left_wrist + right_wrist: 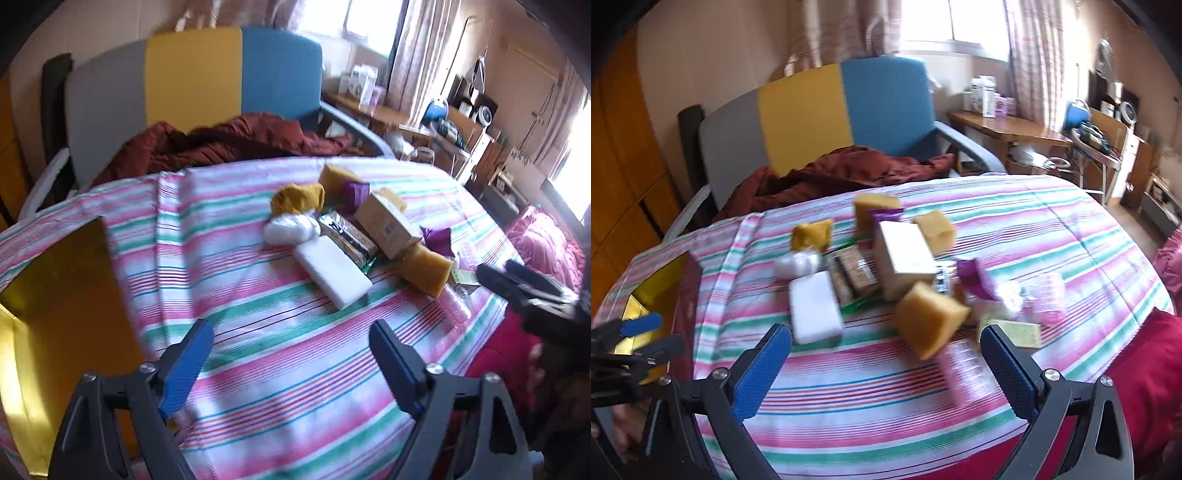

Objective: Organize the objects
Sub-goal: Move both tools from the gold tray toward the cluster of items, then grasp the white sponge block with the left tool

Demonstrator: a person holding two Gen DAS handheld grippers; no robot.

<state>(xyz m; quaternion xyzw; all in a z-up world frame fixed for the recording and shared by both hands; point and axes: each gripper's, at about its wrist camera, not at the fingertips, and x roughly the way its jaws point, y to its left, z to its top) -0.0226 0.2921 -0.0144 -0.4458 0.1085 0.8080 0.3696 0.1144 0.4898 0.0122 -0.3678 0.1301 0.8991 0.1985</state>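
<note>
- Early in the sorting, by the look of it: pile (886,273) loose in the middle of the striped desk (886,406), nothing in the gold box (66,295) as far as visible.
- Left gripper (291,354) with fingers spread wide, nothing between them, poised over bare cloth near the box at the desk's left edge.
- Right gripper (886,354) likewise released and empty, aimed at the pile's near side.
- Nearest to the right fingers (764,369): yellow sponge (929,319), tilted on one corner, with white block (814,310) just left of it.
- Clear pink tray (967,373) flat beside the sponge, hard to pinch.
- Carton (905,258), snack bar (853,277) and purple wrappers (975,277) crowded behind, touching.
- Likely next: advance to straddle the sponge, close gently on its soft sides, lift clear of neighbours, carry left to the box.
</note>
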